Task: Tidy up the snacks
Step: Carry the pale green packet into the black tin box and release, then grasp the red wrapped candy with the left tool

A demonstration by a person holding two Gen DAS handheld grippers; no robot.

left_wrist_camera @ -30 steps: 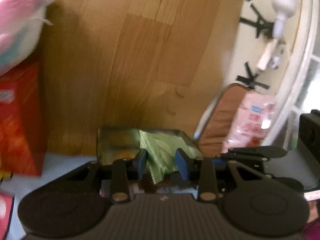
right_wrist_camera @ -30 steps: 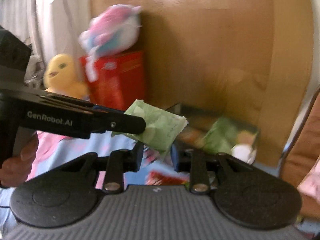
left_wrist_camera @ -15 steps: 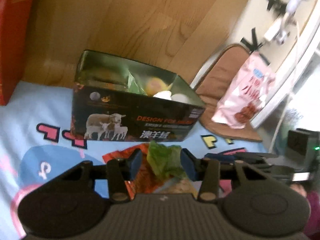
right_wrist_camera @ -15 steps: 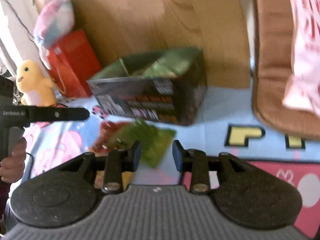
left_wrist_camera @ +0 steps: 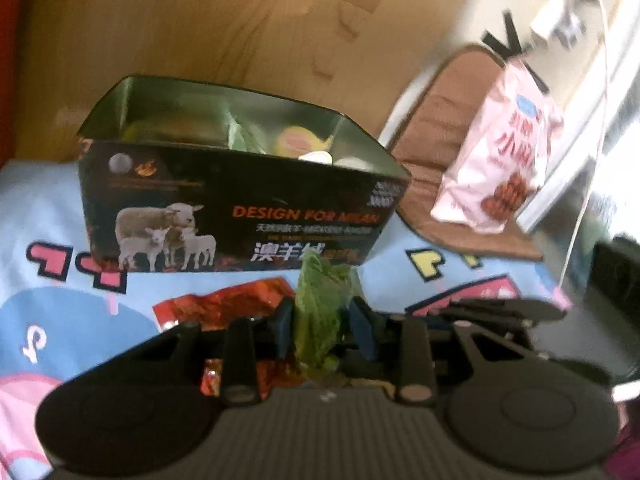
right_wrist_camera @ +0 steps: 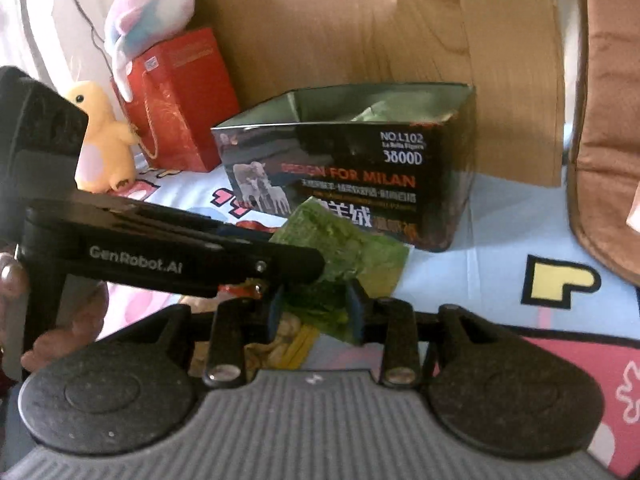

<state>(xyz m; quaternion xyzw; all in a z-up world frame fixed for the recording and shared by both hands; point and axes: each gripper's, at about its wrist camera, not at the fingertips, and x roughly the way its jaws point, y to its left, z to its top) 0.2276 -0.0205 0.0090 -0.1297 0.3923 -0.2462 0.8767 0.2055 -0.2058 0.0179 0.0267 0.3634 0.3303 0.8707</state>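
Note:
A black box (left_wrist_camera: 240, 216) with sheep printed on it stands open against the wooden board and holds several snack packets; it also shows in the right wrist view (right_wrist_camera: 360, 168). A green snack packet (left_wrist_camera: 320, 304) sits between the fingers of my left gripper (left_wrist_camera: 322, 324), low over the bedsheet in front of the box. In the right wrist view the same green packet (right_wrist_camera: 352, 244) lies between the fingers of my right gripper (right_wrist_camera: 316, 308), with the left gripper's arm (right_wrist_camera: 168, 256) reaching onto it. A red foil packet (left_wrist_camera: 224, 304) lies beside it.
A red box (right_wrist_camera: 180, 100) with a plush toy on it and a yellow plush duck (right_wrist_camera: 102, 140) stand at the left. A brown cushion (left_wrist_camera: 448, 160) holds a pink snack bag (left_wrist_camera: 500, 160) at the right. A wooden board (left_wrist_camera: 240, 20) backs the scene.
Both grippers have come down from above the box to the bedsheet in front of it. The green packet stays between both pairs of fingers; the left jaws have narrowed on it.

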